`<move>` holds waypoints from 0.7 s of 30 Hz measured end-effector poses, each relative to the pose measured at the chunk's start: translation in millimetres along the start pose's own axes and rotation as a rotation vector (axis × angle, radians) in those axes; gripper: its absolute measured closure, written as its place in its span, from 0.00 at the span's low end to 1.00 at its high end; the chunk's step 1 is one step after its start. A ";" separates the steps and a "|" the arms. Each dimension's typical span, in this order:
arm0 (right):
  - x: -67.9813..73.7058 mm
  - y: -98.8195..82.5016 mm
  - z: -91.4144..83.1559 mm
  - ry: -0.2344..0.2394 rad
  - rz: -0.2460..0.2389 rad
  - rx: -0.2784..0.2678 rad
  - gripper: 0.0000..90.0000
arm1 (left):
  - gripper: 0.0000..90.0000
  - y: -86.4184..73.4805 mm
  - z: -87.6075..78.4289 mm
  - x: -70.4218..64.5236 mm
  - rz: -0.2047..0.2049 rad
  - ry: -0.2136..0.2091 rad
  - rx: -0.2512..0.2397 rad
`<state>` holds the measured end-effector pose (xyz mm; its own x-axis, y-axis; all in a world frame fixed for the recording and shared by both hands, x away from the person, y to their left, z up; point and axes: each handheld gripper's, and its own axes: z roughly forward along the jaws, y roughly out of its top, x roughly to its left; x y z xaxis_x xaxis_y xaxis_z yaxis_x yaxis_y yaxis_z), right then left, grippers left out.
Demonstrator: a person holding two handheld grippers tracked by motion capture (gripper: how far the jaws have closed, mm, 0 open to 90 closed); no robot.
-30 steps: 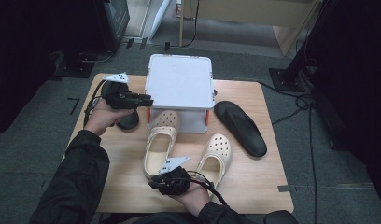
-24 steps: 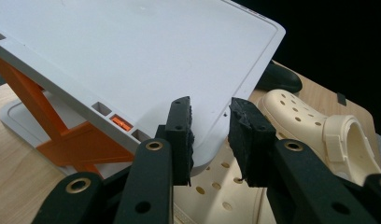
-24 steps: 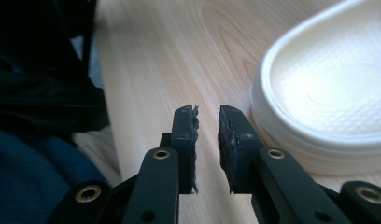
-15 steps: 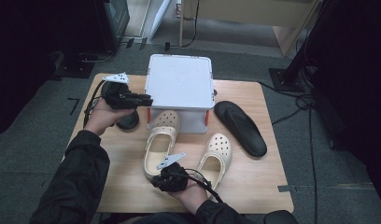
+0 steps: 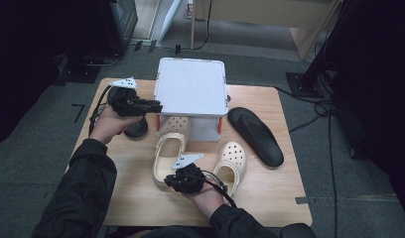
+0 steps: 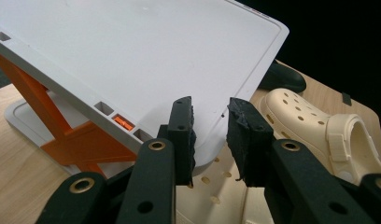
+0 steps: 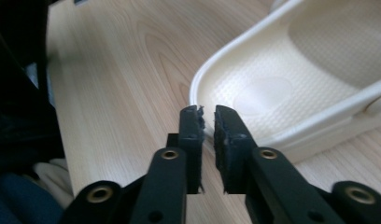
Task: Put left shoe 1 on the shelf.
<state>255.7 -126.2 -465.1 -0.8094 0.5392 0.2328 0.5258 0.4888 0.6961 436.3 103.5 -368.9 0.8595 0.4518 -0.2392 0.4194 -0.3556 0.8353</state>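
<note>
A white box [image 5: 190, 89] with orange fittings stands at the back of the table. The toe of a cream clog [image 5: 166, 148] is tucked under its front left corner. My left gripper [image 5: 158, 106] hovers level at that corner. Its jaws have just been closing and stand a narrow gap apart [image 6: 211, 121], with the lid [image 6: 132, 51] seen beyond them and nothing pressed. My right gripper [image 5: 167, 181] is at the clog's heel. Its jaws have just been closing, and they pinch the heel rim [image 7: 207, 116] of the clog [image 7: 291, 79].
A second cream clog [image 5: 233, 161] lies just right of the first. A black flip-flop [image 5: 255, 134] lies at the right of the box, and another black sandal [image 5: 136, 130] sits under my left hand. The wooden table [image 5: 270, 198] ends close behind my right wrist.
My right gripper has shifted up and left onto the clog's heel, and its jaws have narrowed. The left hand and the box stand as before.
</note>
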 end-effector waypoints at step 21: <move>11.2 3.8 34.3 0.035 -0.025 0.158 0.96 | 0.80 -0.2 0.0 -0.3 0.004 0.004 -0.001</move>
<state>257.6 -94.8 -483.1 -0.8300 0.5027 0.2418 0.5375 0.6050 0.5874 435.9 103.5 -369.1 0.8601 0.4533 -0.2339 0.4155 -0.3567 0.8367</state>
